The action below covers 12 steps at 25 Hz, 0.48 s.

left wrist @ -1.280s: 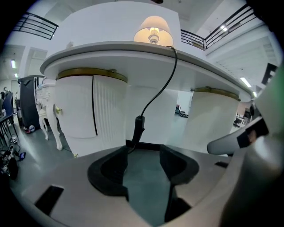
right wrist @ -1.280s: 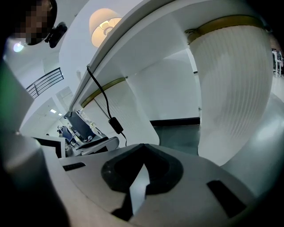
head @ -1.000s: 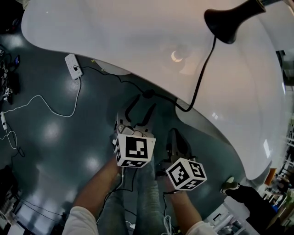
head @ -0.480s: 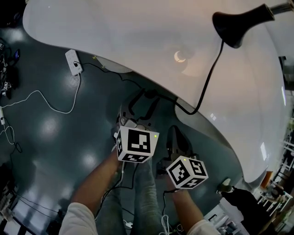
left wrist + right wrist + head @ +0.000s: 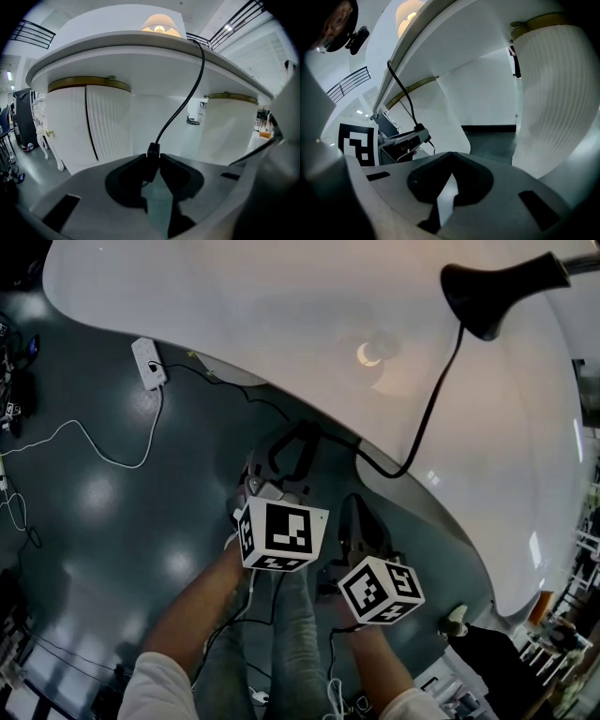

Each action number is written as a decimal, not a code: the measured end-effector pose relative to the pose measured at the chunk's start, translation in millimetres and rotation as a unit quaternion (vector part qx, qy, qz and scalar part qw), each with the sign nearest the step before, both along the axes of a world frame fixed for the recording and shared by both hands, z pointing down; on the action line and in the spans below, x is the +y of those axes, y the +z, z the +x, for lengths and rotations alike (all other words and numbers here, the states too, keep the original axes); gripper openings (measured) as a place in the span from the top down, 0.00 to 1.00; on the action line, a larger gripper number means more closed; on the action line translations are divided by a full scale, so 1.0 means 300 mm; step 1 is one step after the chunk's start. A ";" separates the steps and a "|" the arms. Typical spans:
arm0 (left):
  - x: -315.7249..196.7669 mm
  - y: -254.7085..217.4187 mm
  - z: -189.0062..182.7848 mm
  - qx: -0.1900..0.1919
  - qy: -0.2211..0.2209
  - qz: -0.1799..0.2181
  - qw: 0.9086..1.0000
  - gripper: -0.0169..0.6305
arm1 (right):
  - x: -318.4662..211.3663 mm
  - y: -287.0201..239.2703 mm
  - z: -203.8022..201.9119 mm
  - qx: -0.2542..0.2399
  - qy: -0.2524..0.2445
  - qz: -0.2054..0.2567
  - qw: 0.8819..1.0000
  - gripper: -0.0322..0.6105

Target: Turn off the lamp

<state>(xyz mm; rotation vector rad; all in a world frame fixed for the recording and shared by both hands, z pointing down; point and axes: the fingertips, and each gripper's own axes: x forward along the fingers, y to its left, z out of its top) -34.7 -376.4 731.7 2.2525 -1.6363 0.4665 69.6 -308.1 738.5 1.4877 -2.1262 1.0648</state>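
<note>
**Lamp (image 5: pixel 487 298) lit, left gripper (image 5: pixel 151 161) on its cord switch**

Lamp stands at the far right of the white table (image 5: pixel 234 306), its bulb's glow showing on the tabletop, so the task is not done. Its black cord (image 5: pixel 427 420) runs over the table edge and hangs below it, carrying a small in-line switch (image 5: pixel 153 149). That switch is the place to take hold, not the lamp.

The left gripper's jaws have just been closing, and the switch now sits pinched between their tips. The switch looks light and hard, a smooth plastic block on a limp cord. It would likely swing away from a one-sided push, so a squeeze across both faces suits it. Which face carries the button I cannot tell. A tug downward could drag the lamp across the slick tabletop.

The right gripper (image 5: pixel 451 168) hangs just beside the left and lower, its jaws together on nothing.

Nothing blocks the switch. The table edge overhangs above it, and fluted white legs (image 5: pixel 89 126) stand well behind. A power strip (image 5: pixel 148 364) lies on the floor (image 5: pixel 112 521) well to the left, with the cord leading towards it
</note>
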 end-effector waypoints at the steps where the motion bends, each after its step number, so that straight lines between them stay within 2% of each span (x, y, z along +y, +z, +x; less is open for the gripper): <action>1: 0.000 0.000 0.001 -0.003 0.001 0.001 1.000 0.82 | 0.000 0.001 0.000 -0.001 0.000 0.000 1.000 0.95; 12: 0.000 0.003 0.012 -0.012 0.008 0.002 1.000 0.83 | 0.000 0.012 0.007 -0.002 0.005 -0.004 1.000 0.95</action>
